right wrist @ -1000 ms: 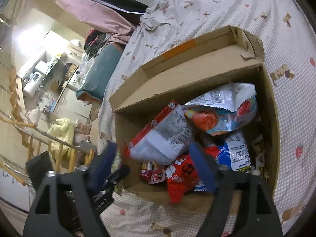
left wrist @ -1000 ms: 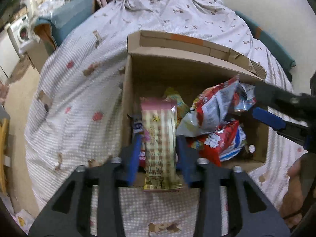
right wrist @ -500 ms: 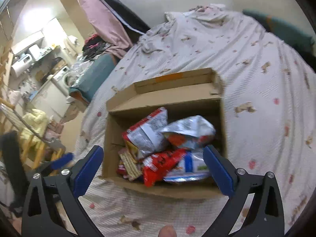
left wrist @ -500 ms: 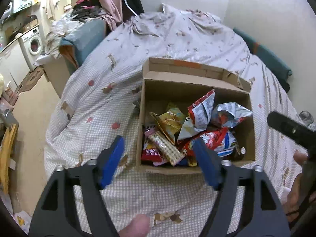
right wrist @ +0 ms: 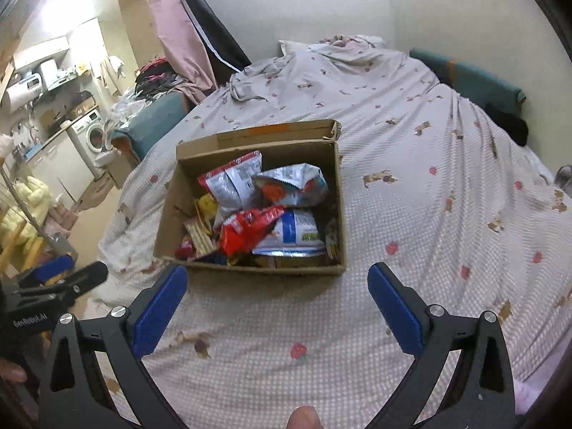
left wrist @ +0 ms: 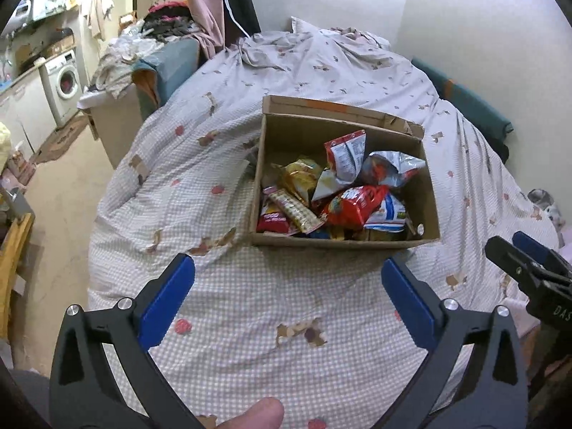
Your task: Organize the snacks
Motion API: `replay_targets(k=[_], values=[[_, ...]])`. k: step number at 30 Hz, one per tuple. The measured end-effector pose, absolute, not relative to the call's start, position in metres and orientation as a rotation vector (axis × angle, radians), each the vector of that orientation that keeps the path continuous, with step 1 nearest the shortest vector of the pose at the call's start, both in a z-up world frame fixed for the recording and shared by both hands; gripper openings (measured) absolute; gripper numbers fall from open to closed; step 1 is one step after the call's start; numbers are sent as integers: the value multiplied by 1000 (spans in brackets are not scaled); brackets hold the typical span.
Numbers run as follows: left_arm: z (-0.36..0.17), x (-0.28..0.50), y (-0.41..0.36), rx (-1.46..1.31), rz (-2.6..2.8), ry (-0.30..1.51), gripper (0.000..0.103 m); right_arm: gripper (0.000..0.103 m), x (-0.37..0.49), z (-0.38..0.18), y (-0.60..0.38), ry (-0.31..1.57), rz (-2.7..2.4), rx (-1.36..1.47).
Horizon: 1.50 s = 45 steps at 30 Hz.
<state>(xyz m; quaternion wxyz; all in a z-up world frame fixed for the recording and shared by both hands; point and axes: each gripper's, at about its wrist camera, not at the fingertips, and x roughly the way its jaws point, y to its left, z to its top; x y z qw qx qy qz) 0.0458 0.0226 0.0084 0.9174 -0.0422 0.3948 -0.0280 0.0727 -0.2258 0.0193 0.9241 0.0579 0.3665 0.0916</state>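
Both claws have drawn back from the cardboard box (left wrist: 345,239) since a second ago, when our left claw (left wrist: 287,296) gripped a long checkered biscuit pack (left wrist: 295,211) over the box's near edge. That pack now lies inside the box at its left side, slanted across a red packet (left wrist: 272,222). Our left claw's jaws have just been opening and now stand wide apart with nothing between them, above the checked bedspread (left wrist: 250,321) short of the box. Our right claw (right wrist: 277,302) is likewise spread wide and empty; its jaws too have just opened further, and it hangs over the bedspread just before the box's near wall.

We see the box sitting on the bed with its far flap folded outward. Inside it lie the snacks in a loose heap: a red bag (right wrist: 250,227) in the middle, a silver bag (right wrist: 293,184) behind it, a blue-and-white bag (right wrist: 296,230) to the right, and a yellow packet (left wrist: 302,175) at the left.
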Motion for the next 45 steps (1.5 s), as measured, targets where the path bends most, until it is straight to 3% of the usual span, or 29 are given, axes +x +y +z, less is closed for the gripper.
replay_targets(k=[45], values=[[-17, 45, 30, -149, 10, 852, 103, 103, 65, -2, -220, 729, 112, 92]])
